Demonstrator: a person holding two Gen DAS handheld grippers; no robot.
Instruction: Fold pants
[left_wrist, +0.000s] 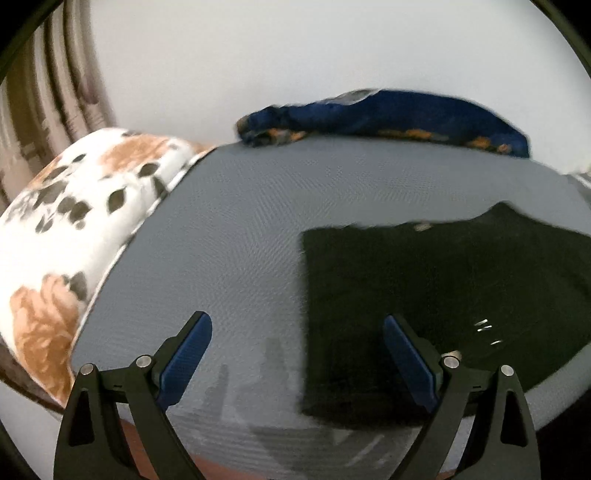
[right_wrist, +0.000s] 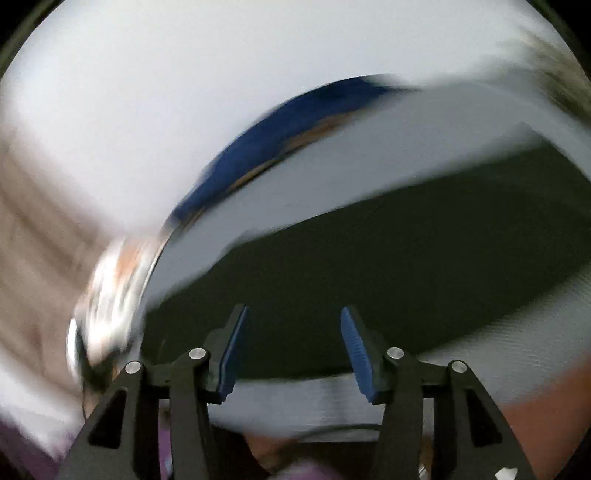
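I am working in a bedroom at home: a bed with a grey textured sheet (left_wrist: 240, 229) stands against a plain white wall (left_wrist: 295, 55), a floral pillow (left_wrist: 85, 206) lies at its left edge, a blue patterned blanket (left_wrist: 388, 118) is bunched along its far edge, and curtains (left_wrist: 55, 92) hang beyond.

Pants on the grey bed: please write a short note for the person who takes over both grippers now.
Left gripper: open, nothing between its fingers, above the grey bed at the left edge of the pants.
Right gripper: open, empty, over the pants; its view is blurred.
Black pants: lying flat on the bed as a neat folded rectangle. A blue cloth lies at the far edge, a floral pillow on the left.
Done: at least one fold, as it seems.
Left: probably one more fold or smoothing; check first.
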